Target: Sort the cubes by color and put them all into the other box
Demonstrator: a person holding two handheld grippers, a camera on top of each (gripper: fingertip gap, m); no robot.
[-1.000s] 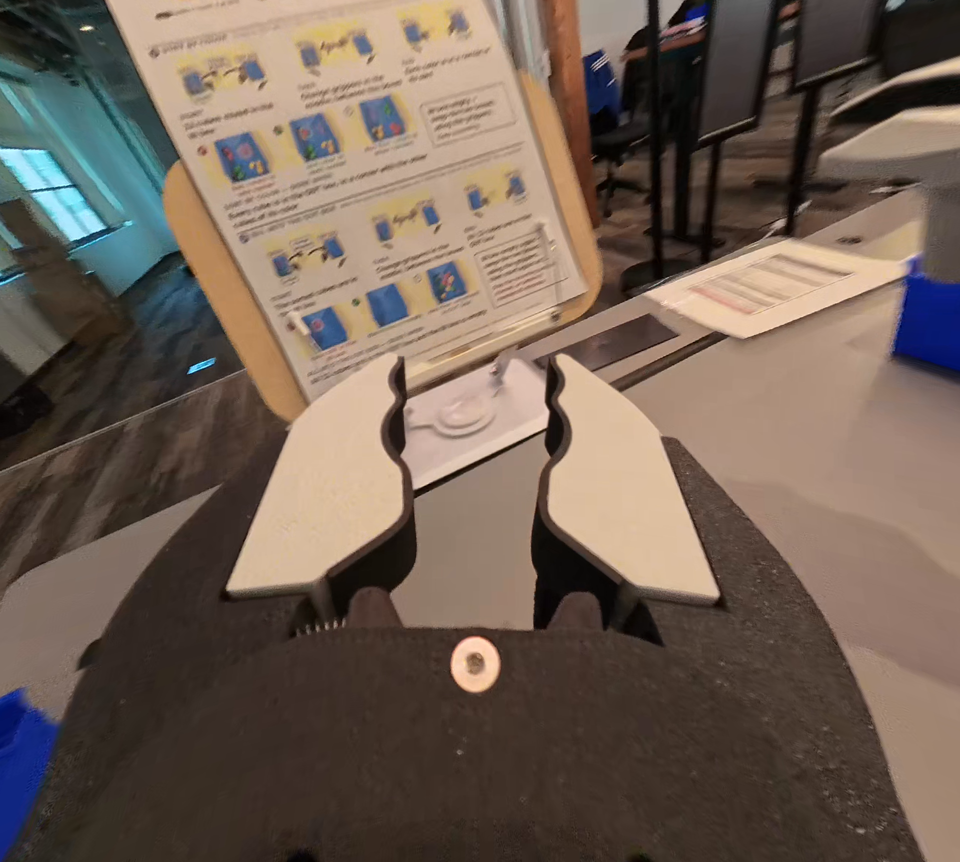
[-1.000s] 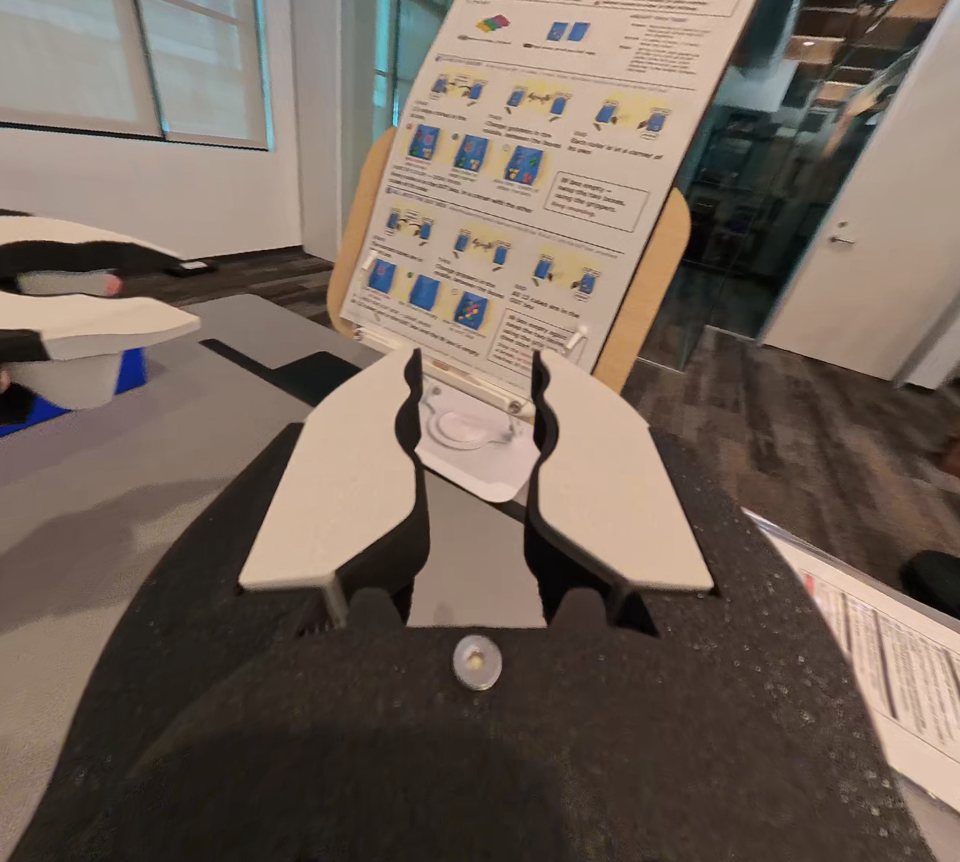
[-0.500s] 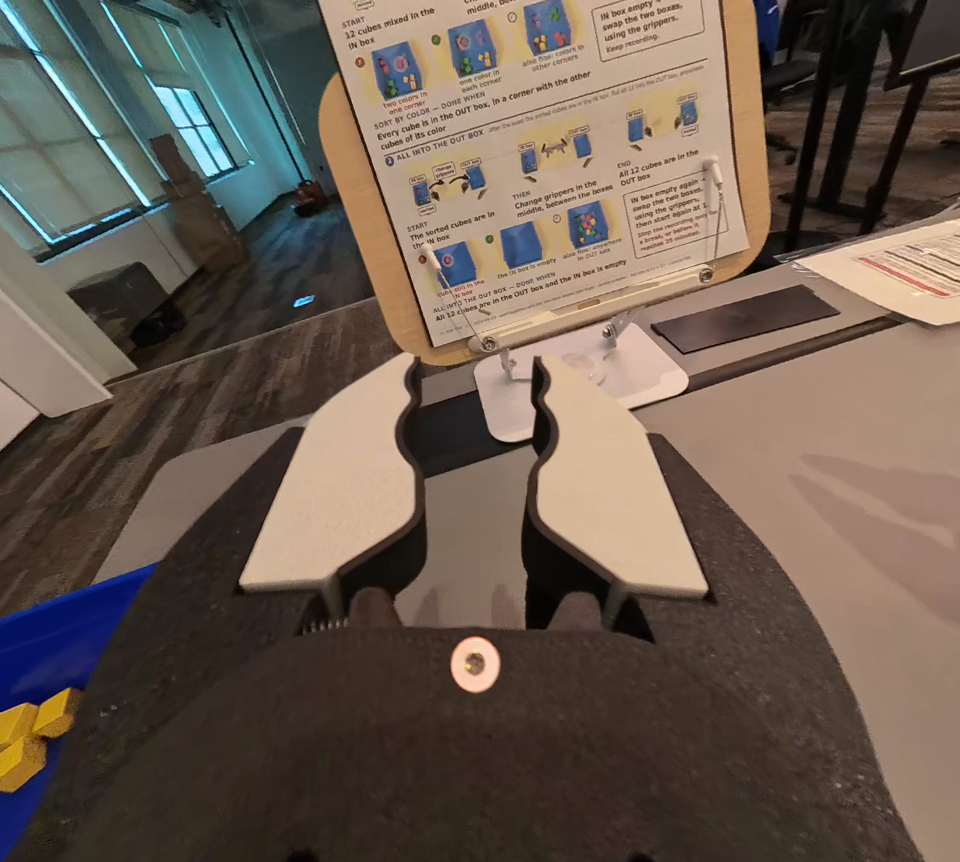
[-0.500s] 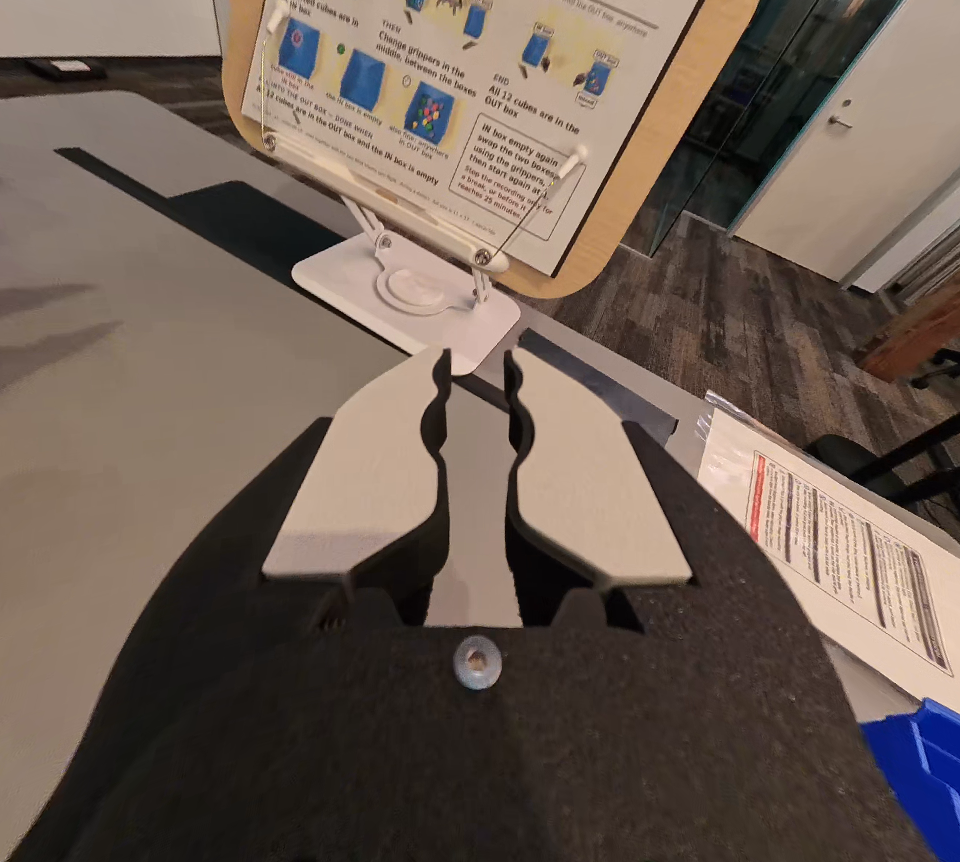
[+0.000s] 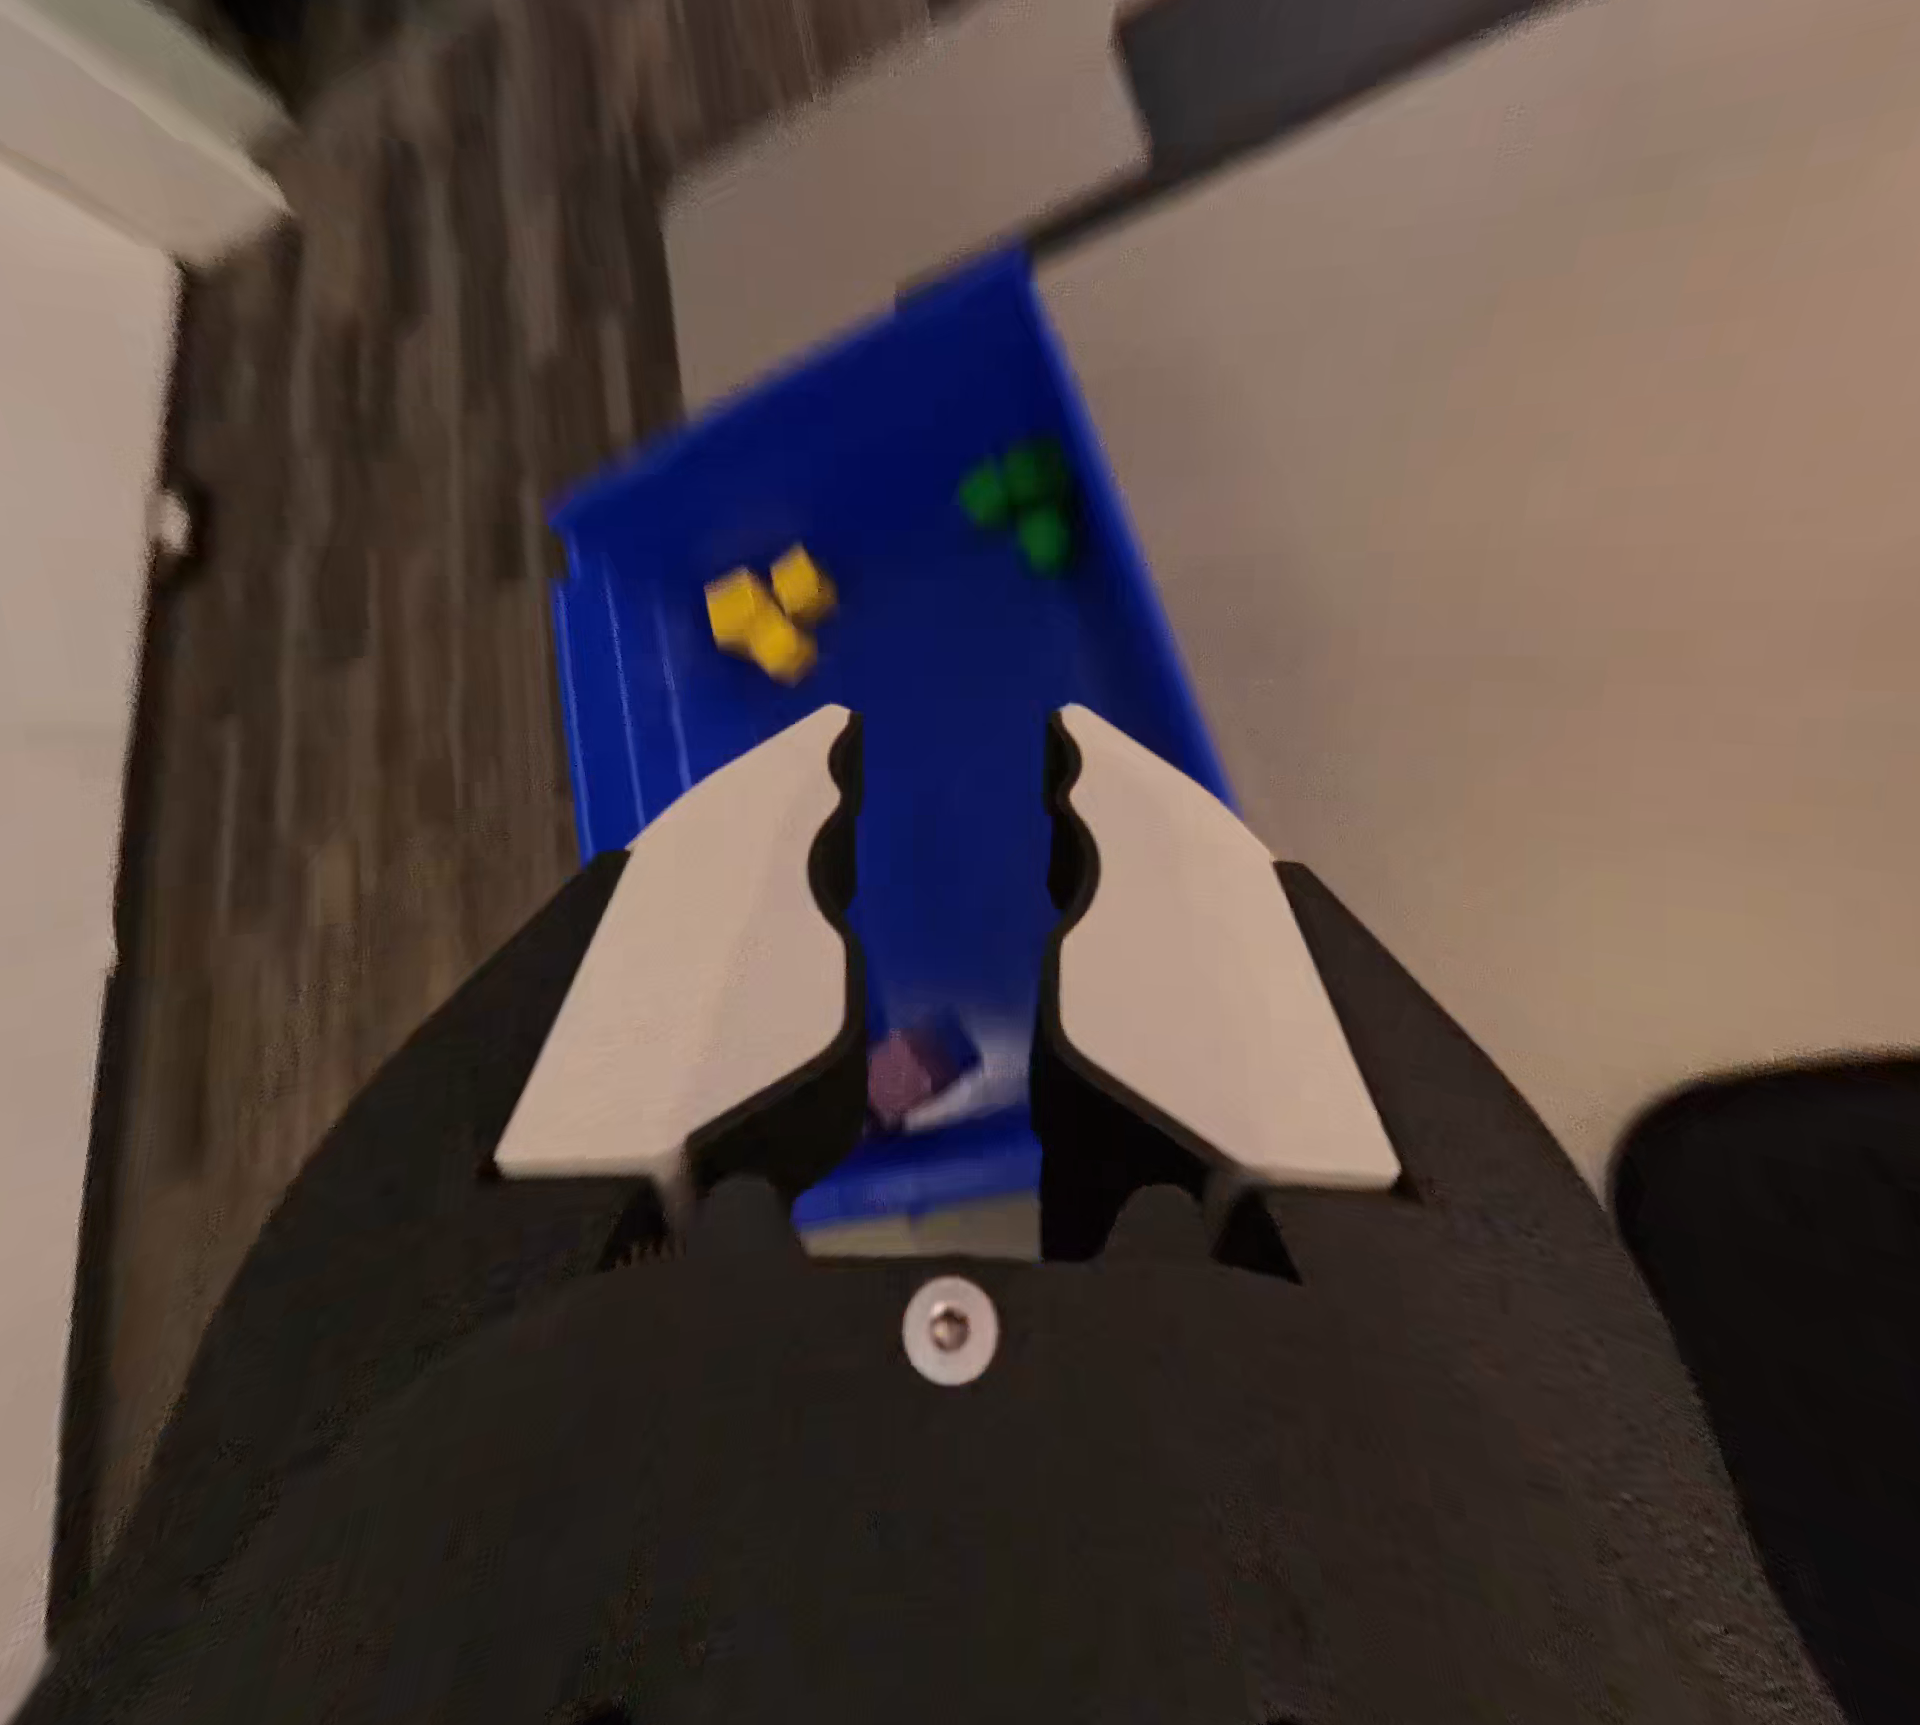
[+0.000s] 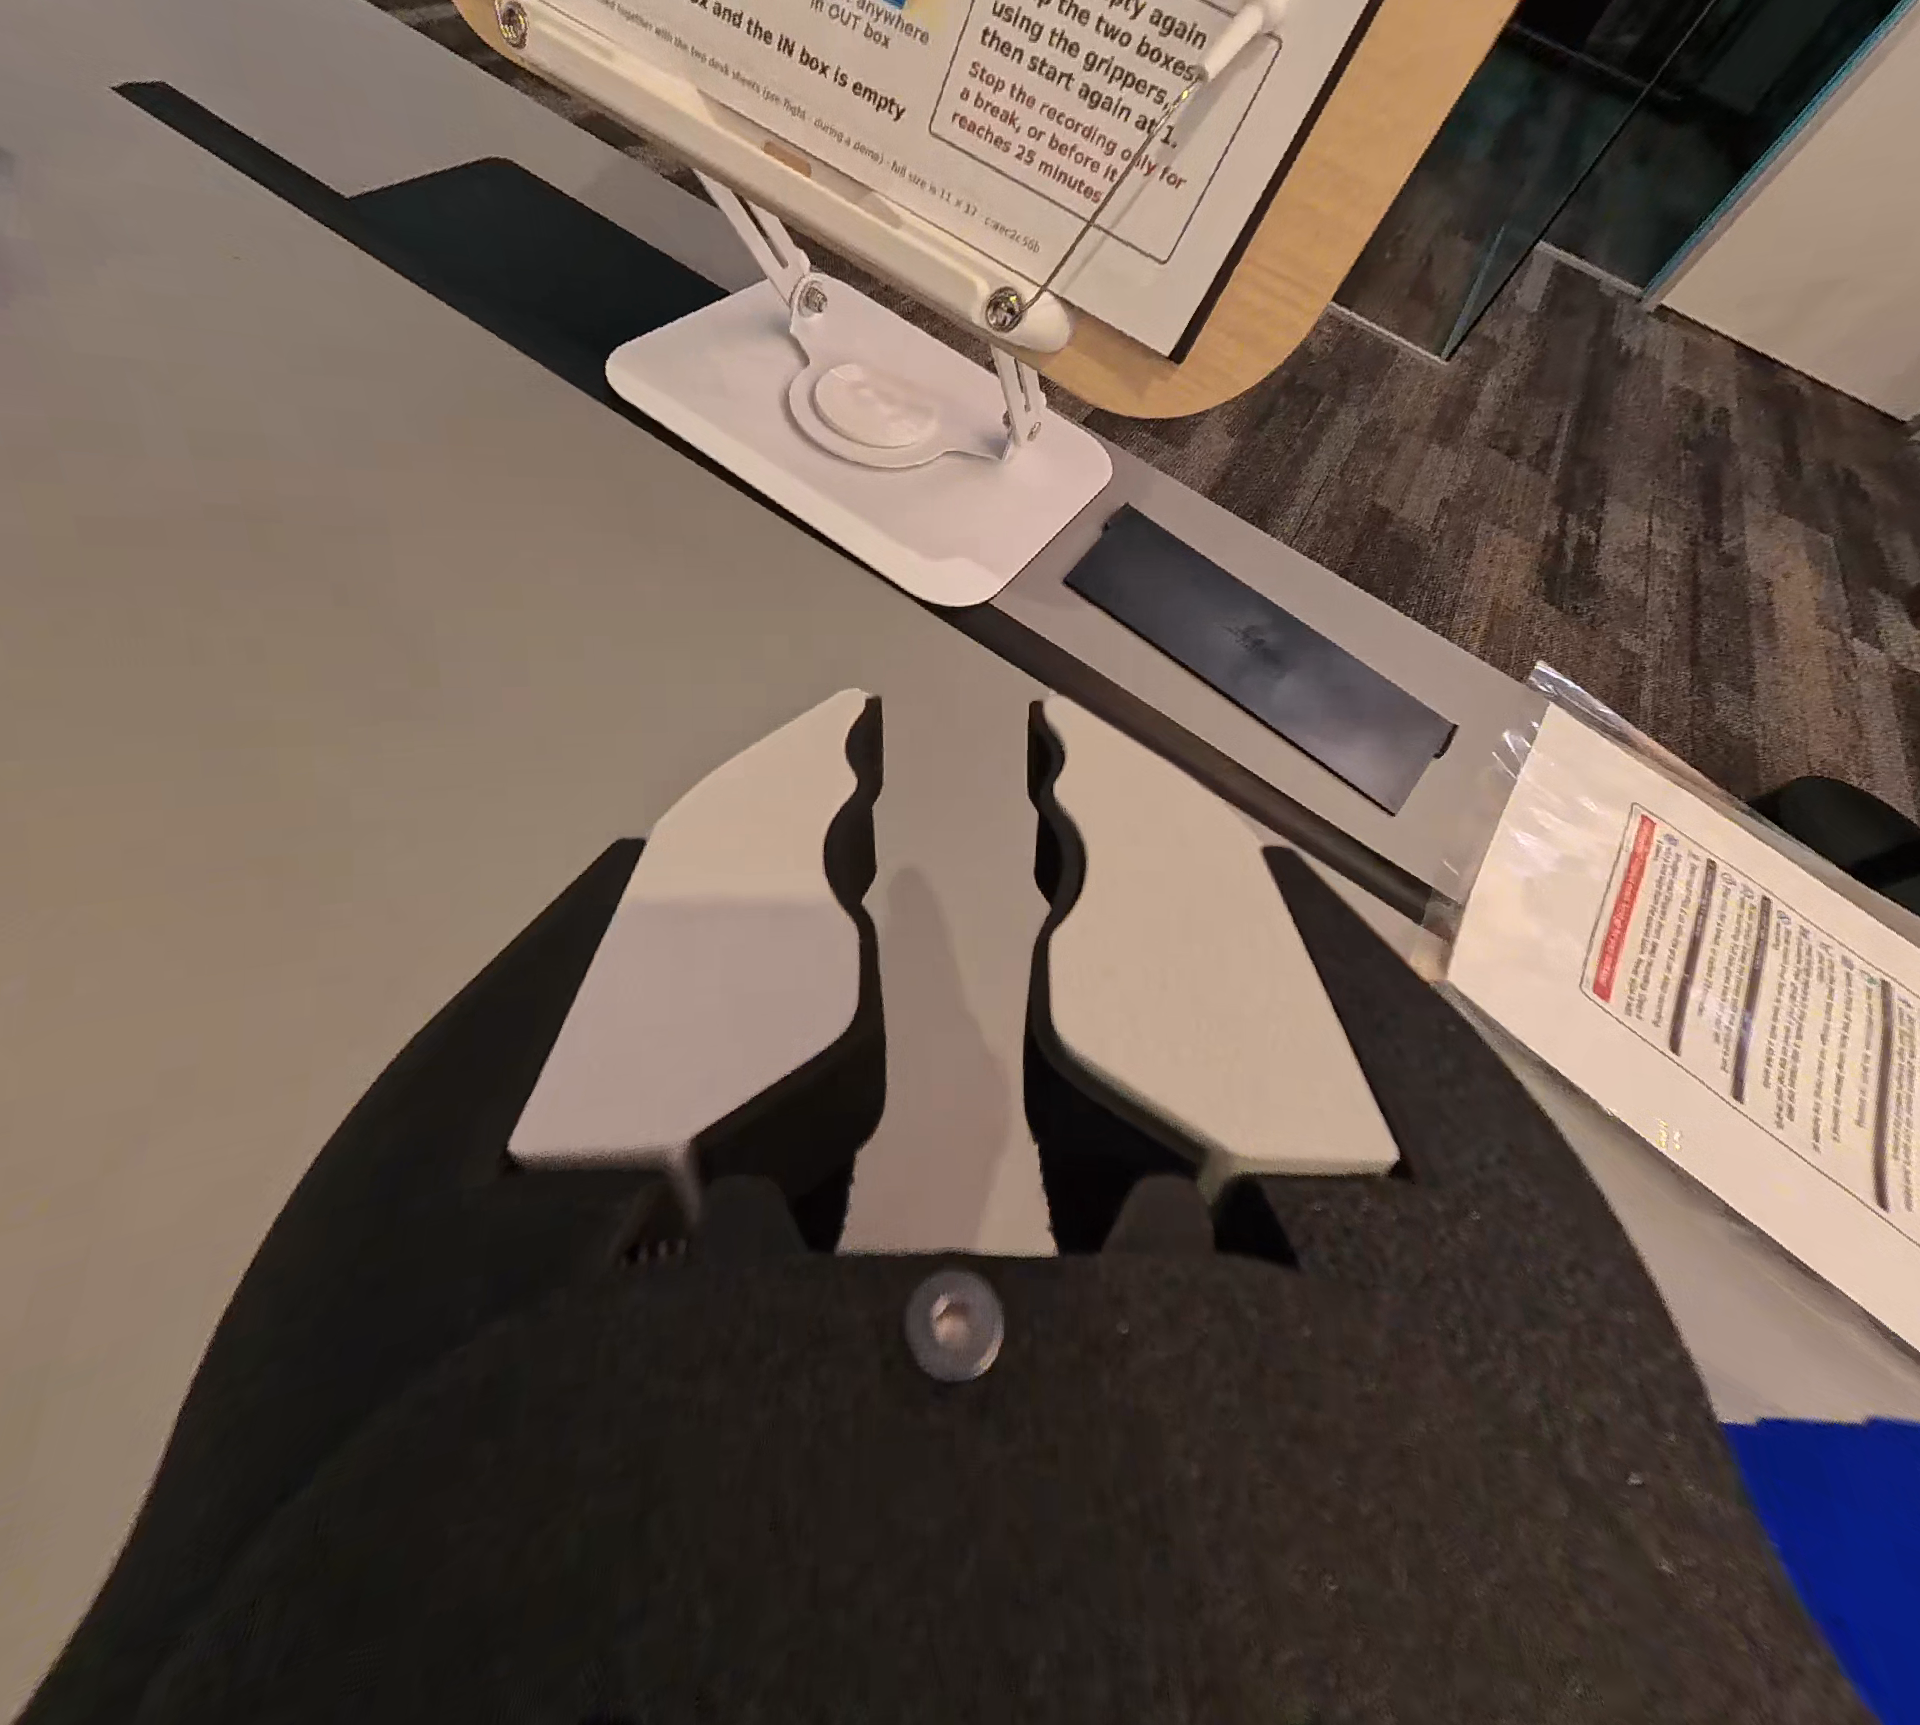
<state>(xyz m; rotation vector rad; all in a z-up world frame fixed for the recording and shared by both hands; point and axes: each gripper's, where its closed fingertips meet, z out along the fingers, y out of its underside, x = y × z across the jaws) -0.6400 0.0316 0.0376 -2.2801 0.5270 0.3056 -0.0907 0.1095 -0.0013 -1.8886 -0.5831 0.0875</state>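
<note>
The left claw (image 5: pixel 951 719) hangs spread and empty over the blue box (image 5: pixel 914 449), pointing down into it, and there are the goods: a yellow cluster of cubes (image 5: pixel 769 610) by the far-left wall, a green cluster (image 5: pixel 1018 501) in the far-right corner, well apart from each other. Over on the other side, the right claw (image 6: pixel 951 709) is spread too, nothing in it, poised above bare grey desk (image 6: pixel 312 636) near the white foot of the instruction board stand (image 6: pixel 862 449). Now the danger: the whole left view is smeared with motion, so a fast plunge could clip the box wall or plough into a tight cluster and scatter the colours together. The cubes huddle touching one another, so pinching one may drag its neighbours. Hard to read: between the left fingers, low down, sits a purplish cube (image 5: pixel 904 1067) with something pale beside it, too blurred to identify. The near end of the box hides behind the claw body. The second box shows only as a blue corner (image 6: pixel 1839 1571) at the right view's lower edge, contents unseen.
</note>
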